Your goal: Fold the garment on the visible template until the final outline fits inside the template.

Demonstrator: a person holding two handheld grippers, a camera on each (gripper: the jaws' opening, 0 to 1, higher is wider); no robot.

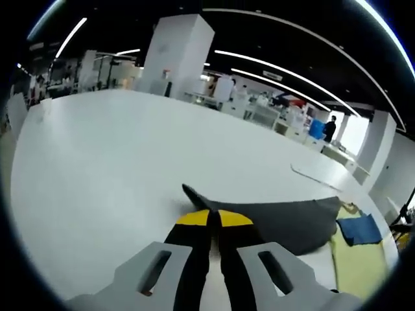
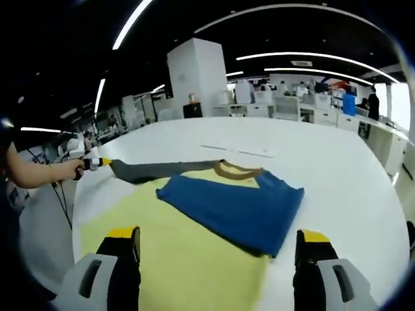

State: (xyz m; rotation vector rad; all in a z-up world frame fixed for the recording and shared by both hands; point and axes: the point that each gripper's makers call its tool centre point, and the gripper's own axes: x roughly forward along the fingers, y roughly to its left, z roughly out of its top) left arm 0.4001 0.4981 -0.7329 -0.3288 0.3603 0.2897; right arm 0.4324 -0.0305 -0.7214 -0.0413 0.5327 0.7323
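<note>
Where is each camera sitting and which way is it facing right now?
Left gripper view: rides the left hand-held gripper, shut on the grey sleeve, looking across the white table.
Right gripper view: rides the open right hand-held gripper, looking over the yellow body and folded blue sleeve; a forearm shows.
Shared: garment, table.

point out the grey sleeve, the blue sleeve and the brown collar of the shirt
grey sleeve (image 1: 285, 220), left gripper view, middle of the stretched cloth
blue sleeve (image 2: 237, 207), right gripper view, centre of the folded-over panel
brown collar (image 2: 235, 170), right gripper view, front of the neckband
</note>
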